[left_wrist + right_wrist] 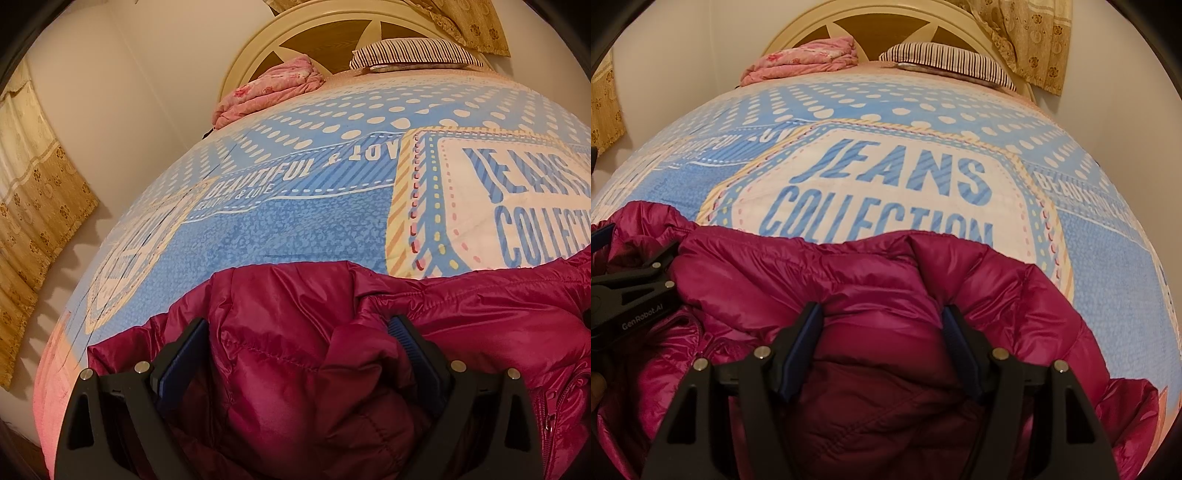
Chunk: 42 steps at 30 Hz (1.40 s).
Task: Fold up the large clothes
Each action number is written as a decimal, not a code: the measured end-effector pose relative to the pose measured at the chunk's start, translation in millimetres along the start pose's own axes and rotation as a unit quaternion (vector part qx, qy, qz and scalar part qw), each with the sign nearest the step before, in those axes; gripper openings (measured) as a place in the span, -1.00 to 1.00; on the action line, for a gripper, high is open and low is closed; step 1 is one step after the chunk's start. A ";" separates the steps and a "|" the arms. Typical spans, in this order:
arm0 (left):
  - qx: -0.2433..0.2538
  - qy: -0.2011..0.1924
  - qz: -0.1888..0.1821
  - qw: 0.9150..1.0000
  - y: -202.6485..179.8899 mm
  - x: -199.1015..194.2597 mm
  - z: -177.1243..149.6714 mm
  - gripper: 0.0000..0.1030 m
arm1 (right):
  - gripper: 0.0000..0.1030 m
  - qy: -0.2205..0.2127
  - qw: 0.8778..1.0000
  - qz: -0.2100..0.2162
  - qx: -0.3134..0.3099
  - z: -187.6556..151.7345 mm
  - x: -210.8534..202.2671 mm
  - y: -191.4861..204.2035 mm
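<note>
A magenta puffer jacket (295,332) lies on the bed's near part; it also fills the bottom of the right wrist view (886,280). My left gripper (299,332) is open, its fingers set wide with bulging jacket fabric between them. My right gripper (882,321) is open too, with a puffed fold of the jacket between its fingers. The left gripper also shows at the left edge of the right wrist view (639,288), resting on the jacket. A zipper (550,424) runs along the jacket at the right of the left wrist view.
The bed has a blue and white printed cover (905,177). A folded pink blanket (273,88) and a striped pillow (413,53) lie by the cream headboard (886,22). Beige curtains (33,192) hang at the left and at the right (1030,40).
</note>
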<state>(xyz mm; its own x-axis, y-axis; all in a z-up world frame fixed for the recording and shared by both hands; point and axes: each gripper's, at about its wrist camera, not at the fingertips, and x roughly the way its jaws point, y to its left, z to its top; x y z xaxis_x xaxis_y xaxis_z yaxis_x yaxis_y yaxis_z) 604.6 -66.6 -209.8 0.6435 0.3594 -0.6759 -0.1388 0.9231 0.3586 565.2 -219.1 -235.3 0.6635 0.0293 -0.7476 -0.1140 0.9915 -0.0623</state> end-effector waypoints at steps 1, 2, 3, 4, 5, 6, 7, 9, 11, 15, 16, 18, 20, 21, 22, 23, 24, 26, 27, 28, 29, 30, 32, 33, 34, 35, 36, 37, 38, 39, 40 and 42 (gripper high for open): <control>0.000 0.000 0.000 1.000 -0.2 0.1 0.0 0.90 | 0.35 0.000 1.000 -0.001 -0.001 0.0 0.2 0.0; 0.001 -0.001 0.002 1.000 -0.5 0.1 -0.2 0.90 | 0.35 0.000 1.000 -0.001 -0.001 0.0 0.1 0.1; 0.002 -0.002 0.004 1.000 -1.2 0.1 -0.1 0.90 | 0.35 0.000 1.000 -0.002 -0.001 -0.1 0.2 0.1; 0.004 -0.003 0.006 1.000 -2.1 -0.1 -0.2 0.90 | 0.35 0.000 1.000 -0.002 -0.001 -0.1 0.6 -0.1; 0.005 -0.003 0.008 1.000 -2.7 -0.5 -0.1 0.90 | 0.36 0.000 1.000 -0.002 -0.001 0.2 1.2 -0.3; 0.005 -0.004 0.007 1.000 -2.4 -0.9 -0.3 0.90 | 0.36 0.001 1.000 -0.002 -0.001 0.3 1.1 -0.2; 0.004 -0.003 0.005 1.000 -1.5 -0.7 -0.3 0.90 | 0.36 0.001 1.000 -0.003 -0.002 0.3 1.0 0.0; 0.003 -0.002 0.004 1.000 -1.0 -0.3 0.2 0.90 | 0.36 0.001 1.000 -0.004 -0.003 0.4 0.8 0.1; 0.002 -0.003 0.003 1.000 0.0 0.2 0.4 0.90 | 0.36 0.001 1.000 -0.007 -0.005 0.0 0.5 0.9; -0.005 -0.001 -0.005 1.000 2.5 1.3 0.7 0.90 | 0.36 -0.001 1.000 -0.006 -0.004 -0.2 0.5 0.3; -0.005 -0.001 -0.006 1.000 2.5 1.3 0.7 0.90 | 0.36 -0.001 1.000 -0.007 -0.005 -0.2 0.4 0.3; -0.005 -0.001 -0.006 1.000 2.5 1.4 0.6 0.90 | 0.36 -0.001 1.000 -0.007 -0.004 -0.1 0.4 0.4; -0.005 -0.001 -0.006 1.000 2.3 1.4 0.7 0.90 | 0.36 -0.001 1.000 -0.006 -0.003 -0.1 0.4 0.2; -0.005 -0.001 -0.006 1.000 2.1 1.4 0.7 0.90 | 0.36 -0.001 1.000 -0.005 -0.003 -0.1 0.4 0.1; -0.004 -0.001 -0.005 1.000 1.8 1.4 0.9 0.90 | 0.37 -0.001 1.000 -0.005 -0.002 -0.1 0.5 -0.2; -0.002 -0.001 -0.004 1.000 1.7 1.5 1.0 0.90 | 0.37 -0.001 1.000 -0.005 -0.002 0.0 0.6 0.0; 0.000 0.000 -0.001 1.000 0.8 1.3 1.5 0.90 | 0.37 -0.001 1.000 -0.006 -0.003 0.1 0.6 0.5; 0.009 0.002 0.004 1.000 -0.7 -0.3 3.4 0.90 | 0.39 0.003 1.000 -0.006 -0.003 0.9 0.8 0.5; 0.016 0.005 0.002 1.000 -0.4 -1.8 4.9 0.90 | 0.39 0.005 1.000 -0.005 -0.003 1.4 0.8 0.2; 0.025 0.009 -0.005 1.000 0.2 -4.5 6.6 0.90 | 0.40 0.008 1.000 -0.005 -0.003 2.3 0.8 0.0; 0.032 0.011 -0.011 0.999 1.6 -9.2 7.9 0.90 | 0.42 0.012 1.000 -0.006 -0.006 3.1 0.5 0.5; 0.030 0.012 -0.015 0.999 5.1 -14.0 9.1 0.90 | 0.44 0.017 1.000 -0.010 -0.011 4.4 0.0 1.5; 0.016 0.001 -0.027 1.000 13.0 -30.3 10.5 0.90 | 0.53 0.028 0.999 -0.015 -0.021 7.6 -2.8 1.3; 0.012 -0.004 -0.033 0.999 16.7 -38.3 10.4 0.89 | 0.53 0.031 0.999 -0.014 -0.018 8.9 -6.0 -0.4; 0.010 -0.008 -0.039 0.999 19.0 -45.5 9.7 0.89 | 0.53 0.032 0.999 -0.009 -0.012 9.5 -10.2 -2.6; 0.007 -0.015 -0.048 0.999 22.6 -56.5 7.0 0.89 | 0.53 0.028 1.000 0.000 0.001 9.2 -18.1 -5.8; 0.005 -0.020 -0.054 0.998 25.2 -65.1 3.4 0.89 | 0.54 0.024 1.000 0.006 0.007 8.2 -24.7 -7.6; 0.006 -0.022 -0.058 0.998 27.0 -72.0 0.1 0.89 | 0.54 0.021 1.000 0.007 0.008 6.9 -30.0 -8.1; 0.008 -0.022 -0.065 0.998 29.0 -79.9 -4.9 0.89 | 0.54 0.018 1.000 0.007 0.005 3.7 -37.9 -8.7; 0.009 -0.022 -0.072 0.997 31.2 -88.3 -11.2 0.89 | 0.54 0.016 1.000 0.007 0.004 1.3 -42.9 -9.4; 0.010 -0.023 -0.077 0.997 32.4 -93.7 -16.0 0.89 | 0.54 0.013 1.000 0.007 0.006 -1.9 -48.7 -10.8; 0.016 -0.026 -0.086 0.996 34.2 -106.3 -28.6 0.89 | 0.57 0.012 1.000 0.010 0.011 -12.2 -60.6 -13.7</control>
<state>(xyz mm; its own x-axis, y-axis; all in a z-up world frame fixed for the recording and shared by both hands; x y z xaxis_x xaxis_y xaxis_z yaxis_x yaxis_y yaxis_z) 509.9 -69.3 -144.1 0.6935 0.1882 -0.6954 -0.0003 0.9654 0.2609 517.5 -235.9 -197.2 0.6427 0.0461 -0.7647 -0.1098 0.9934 -0.0324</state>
